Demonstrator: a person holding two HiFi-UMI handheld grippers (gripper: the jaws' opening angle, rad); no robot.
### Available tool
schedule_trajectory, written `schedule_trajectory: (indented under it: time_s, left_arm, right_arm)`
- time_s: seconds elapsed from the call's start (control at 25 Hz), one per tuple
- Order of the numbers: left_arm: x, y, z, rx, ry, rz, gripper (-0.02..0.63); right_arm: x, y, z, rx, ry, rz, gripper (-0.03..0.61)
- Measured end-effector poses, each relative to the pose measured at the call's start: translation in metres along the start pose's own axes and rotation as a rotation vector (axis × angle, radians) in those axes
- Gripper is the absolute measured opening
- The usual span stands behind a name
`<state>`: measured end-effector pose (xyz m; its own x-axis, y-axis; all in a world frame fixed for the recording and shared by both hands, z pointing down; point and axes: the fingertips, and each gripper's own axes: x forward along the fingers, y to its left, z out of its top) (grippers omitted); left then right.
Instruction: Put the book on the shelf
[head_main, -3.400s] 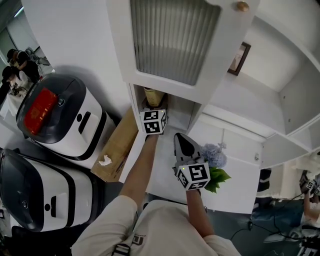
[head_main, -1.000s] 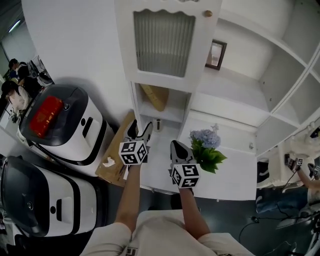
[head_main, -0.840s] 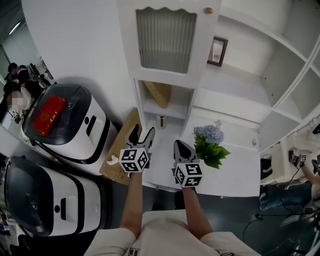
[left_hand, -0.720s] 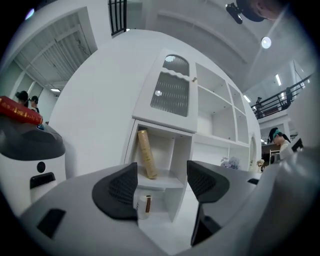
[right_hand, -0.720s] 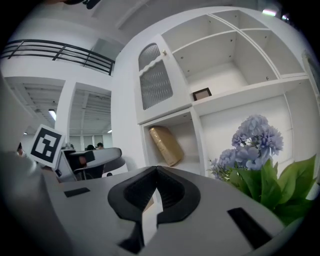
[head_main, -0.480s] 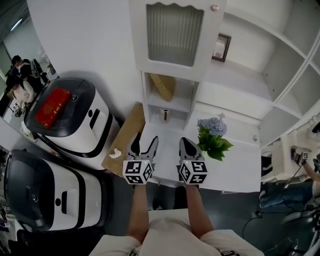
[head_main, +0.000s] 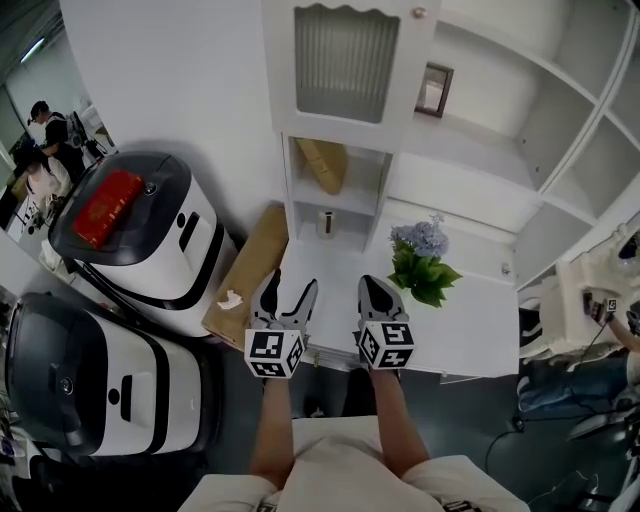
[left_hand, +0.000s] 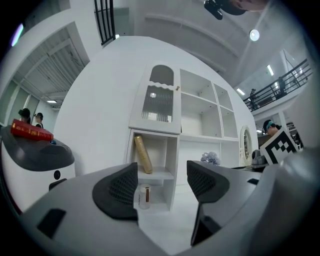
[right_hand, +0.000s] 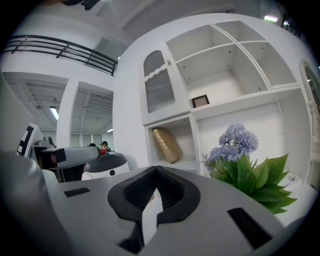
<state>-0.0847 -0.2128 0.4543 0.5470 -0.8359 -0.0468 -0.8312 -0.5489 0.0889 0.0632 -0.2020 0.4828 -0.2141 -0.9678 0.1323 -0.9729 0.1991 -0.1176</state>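
Observation:
The tan book (head_main: 325, 165) leans tilted on the upper shelf of the narrow white cubby (head_main: 335, 192), under the ribbed glass door; it also shows as a book (left_hand: 142, 154) in the left gripper view and a book (right_hand: 167, 144) in the right gripper view. My left gripper (head_main: 285, 297) is open and empty, held back over the front edge of the white counter (head_main: 460, 330). Beside it, my right gripper (head_main: 378, 294) is shut with nothing in it. Both are well short of the cubby.
A small jar (head_main: 325, 224) stands on the cubby's lower level. A blue flower bunch with green leaves (head_main: 423, 262) sits on the counter to the right. A framed picture (head_main: 431, 90) stands on the open shelving. Two white machines (head_main: 130, 235) and a cardboard box (head_main: 243, 275) lie left.
My left gripper has let go of the book on the cubby shelf and drawn back to the counter's front edge, now open. The right gripper has also pulled back slightly.

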Motion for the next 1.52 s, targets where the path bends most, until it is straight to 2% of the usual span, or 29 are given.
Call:
schedule_trajectory:
  time_s: [0.2,0.76,0.96,1.52]
  left_arm:
    - [-0.009,-0.005,0.007,0.003,-0.032,0.000,0.295]
    - [-0.018,-0.012,0.019,0.027,-0.074,-0.020,0.069]
    - [-0.020,-0.005,0.020,0.028,-0.082,-0.005,0.025]
    - [-0.026,0.011,0.013,0.017,-0.043,0.009,0.017]
  right_arm:
    - [-0.012,-0.001,-0.006,-0.004,0.003,-0.003,0.026]
    - [-0.015,0.009,0.001,-0.034,0.002,0.026,0.026]
    - [-0.013,0.012,0.006,-0.027,-0.007,0.033,0.026]
    - [-0.009,0.031,0.017,-0.047,-0.031,0.067,0.026]
